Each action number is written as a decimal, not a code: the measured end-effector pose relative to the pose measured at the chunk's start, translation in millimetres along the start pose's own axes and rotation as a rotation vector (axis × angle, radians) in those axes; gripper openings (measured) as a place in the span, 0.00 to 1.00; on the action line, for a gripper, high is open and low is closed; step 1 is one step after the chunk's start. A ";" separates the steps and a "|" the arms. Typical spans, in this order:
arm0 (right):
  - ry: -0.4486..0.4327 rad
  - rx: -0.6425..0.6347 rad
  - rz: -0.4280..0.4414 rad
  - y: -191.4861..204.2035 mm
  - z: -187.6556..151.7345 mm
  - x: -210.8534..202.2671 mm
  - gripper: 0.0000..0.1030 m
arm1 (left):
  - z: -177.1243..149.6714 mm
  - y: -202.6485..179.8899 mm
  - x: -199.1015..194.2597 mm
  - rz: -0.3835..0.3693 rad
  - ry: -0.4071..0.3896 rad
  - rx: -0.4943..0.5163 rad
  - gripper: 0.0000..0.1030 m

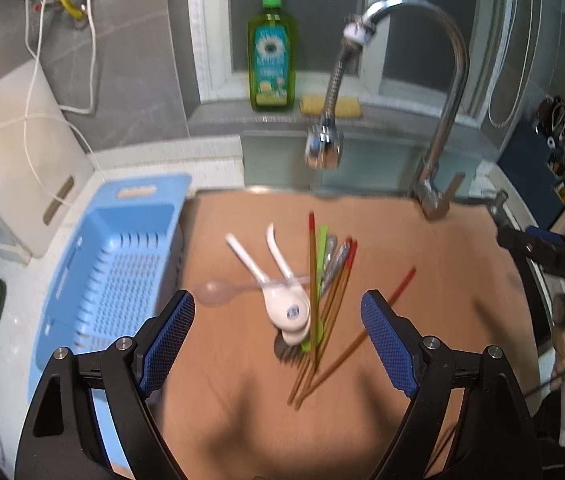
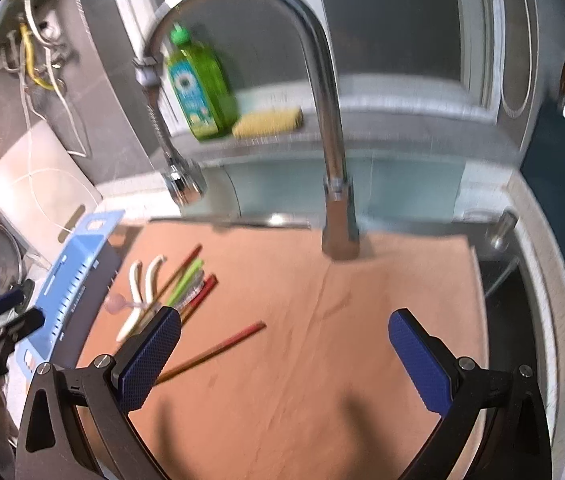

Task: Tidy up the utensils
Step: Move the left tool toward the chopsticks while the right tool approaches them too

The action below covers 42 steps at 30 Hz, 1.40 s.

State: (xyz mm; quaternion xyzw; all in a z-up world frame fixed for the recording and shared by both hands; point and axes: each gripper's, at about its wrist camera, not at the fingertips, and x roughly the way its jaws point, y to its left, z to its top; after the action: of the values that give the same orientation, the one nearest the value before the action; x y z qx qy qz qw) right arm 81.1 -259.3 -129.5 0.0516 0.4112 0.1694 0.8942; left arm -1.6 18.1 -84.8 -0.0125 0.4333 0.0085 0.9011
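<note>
The utensils lie in a loose heap near the middle of the brown surface: two white ceramic spoons stacked bowl on bowl, a clear plastic spoon under their handles, and a bundle of red-tipped chopsticks with a green stick among them. Motion blur smears the bundle, and something silvery in it is possibly a metal utensil. One lone chopstick lies apart to the right of the heap; its lower end is hidden behind a blue pad in both views.

The left hand-held gripper hovers over the heap, jaws spread wide and holding nothing. The right hand-held gripper is likewise wide open and empty, above bare surface to the right of the heap.

A blue slotted basket sits just beside the surface's left edge, partly cut off by the left gripper. Behind, a chrome faucet arches over the far edge, its spray head hanging above the surface. A green soap bottle and yellow sponge stand on the sill. The right half of the surface lies open.
</note>
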 end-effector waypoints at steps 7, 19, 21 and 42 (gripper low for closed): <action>0.110 0.083 0.032 -13.5 -8.0 30.3 1.00 | -18.6 -24.0 18.2 -0.094 0.076 0.055 0.80; 0.123 0.182 0.064 -37.3 -18.6 24.5 0.90 | -11.1 -59.5 85.4 -0.286 0.224 0.171 0.22; 0.116 0.203 0.057 -44.2 -21.1 20.8 0.90 | -8.6 -60.4 98.7 -0.295 0.256 0.181 0.22; 0.113 0.285 0.047 -68.3 -38.9 9.7 0.90 | -7.3 -61.0 141.6 -0.201 0.353 0.259 0.22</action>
State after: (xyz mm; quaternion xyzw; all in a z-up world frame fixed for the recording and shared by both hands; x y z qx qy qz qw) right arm 75.4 -321.8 -177.8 0.1779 0.4794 0.1327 0.8491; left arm 82.8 -42.4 -199.1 0.0589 0.5782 -0.1392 0.8018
